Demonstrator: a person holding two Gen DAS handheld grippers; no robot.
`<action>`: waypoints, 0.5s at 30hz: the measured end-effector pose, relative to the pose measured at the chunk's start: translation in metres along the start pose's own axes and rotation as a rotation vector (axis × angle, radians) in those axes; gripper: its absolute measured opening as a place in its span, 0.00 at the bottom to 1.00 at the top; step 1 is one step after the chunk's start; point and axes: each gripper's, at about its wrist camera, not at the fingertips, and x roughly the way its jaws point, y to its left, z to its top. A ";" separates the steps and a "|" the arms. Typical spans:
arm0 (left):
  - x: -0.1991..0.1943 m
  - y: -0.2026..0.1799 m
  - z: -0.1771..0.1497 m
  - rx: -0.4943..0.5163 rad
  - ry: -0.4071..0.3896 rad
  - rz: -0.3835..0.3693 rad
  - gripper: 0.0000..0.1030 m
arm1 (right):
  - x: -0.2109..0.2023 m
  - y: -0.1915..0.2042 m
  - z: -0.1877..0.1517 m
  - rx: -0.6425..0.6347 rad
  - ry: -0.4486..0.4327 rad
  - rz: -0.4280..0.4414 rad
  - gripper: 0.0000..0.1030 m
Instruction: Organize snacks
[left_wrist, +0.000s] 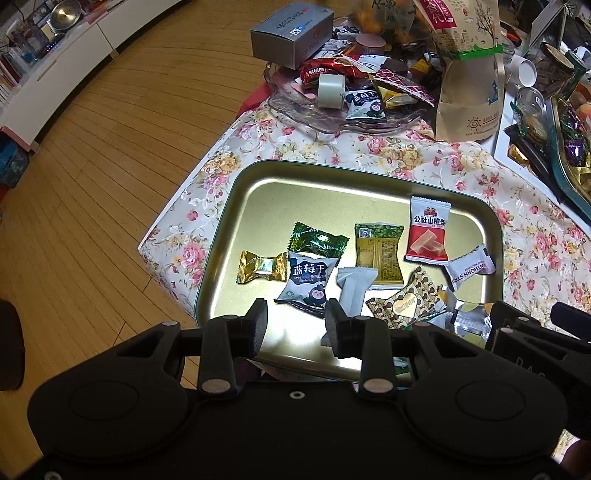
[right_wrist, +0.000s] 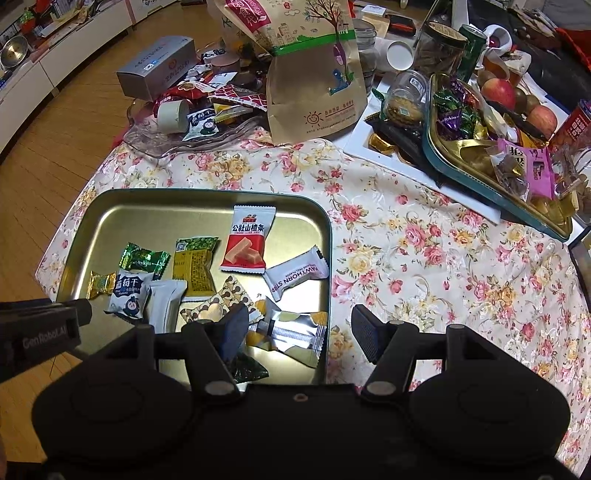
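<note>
A gold metal tray (left_wrist: 240, 192) (right_wrist: 92, 214) lies on the floral tablecloth with several wrapped snacks in it. Among them are a red-and-white hawthorn packet (left_wrist: 428, 229) (right_wrist: 248, 238), a blueberry packet (left_wrist: 308, 282) (right_wrist: 129, 295), a gold candy (left_wrist: 262, 266) and a green candy (left_wrist: 317, 240). My left gripper (left_wrist: 295, 325) hovers open over the tray's near edge, nothing between its fingers. My right gripper (right_wrist: 299, 332) stands open above the tray's near right corner, over a silver-and-yellow packet (right_wrist: 295, 332). It holds nothing.
A clear glass dish (right_wrist: 162, 147) with more snacks, a grey box (right_wrist: 155, 66) and a tall paper bag (right_wrist: 314, 81) stand at the back. A second tray (right_wrist: 480, 177) with purple candies, apples (right_wrist: 498, 92) and jars crowd the back right. The table's left edge drops to wooden floor (left_wrist: 110, 166).
</note>
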 end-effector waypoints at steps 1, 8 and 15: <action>0.000 0.000 -0.001 0.001 0.001 0.002 0.41 | -0.001 0.000 -0.001 -0.001 -0.001 -0.001 0.63; 0.000 -0.001 -0.007 0.003 0.026 0.000 0.41 | -0.007 -0.003 -0.003 0.017 0.012 -0.004 0.63; 0.002 -0.003 -0.005 0.002 0.039 -0.016 0.41 | -0.011 -0.007 -0.006 0.029 0.025 -0.013 0.63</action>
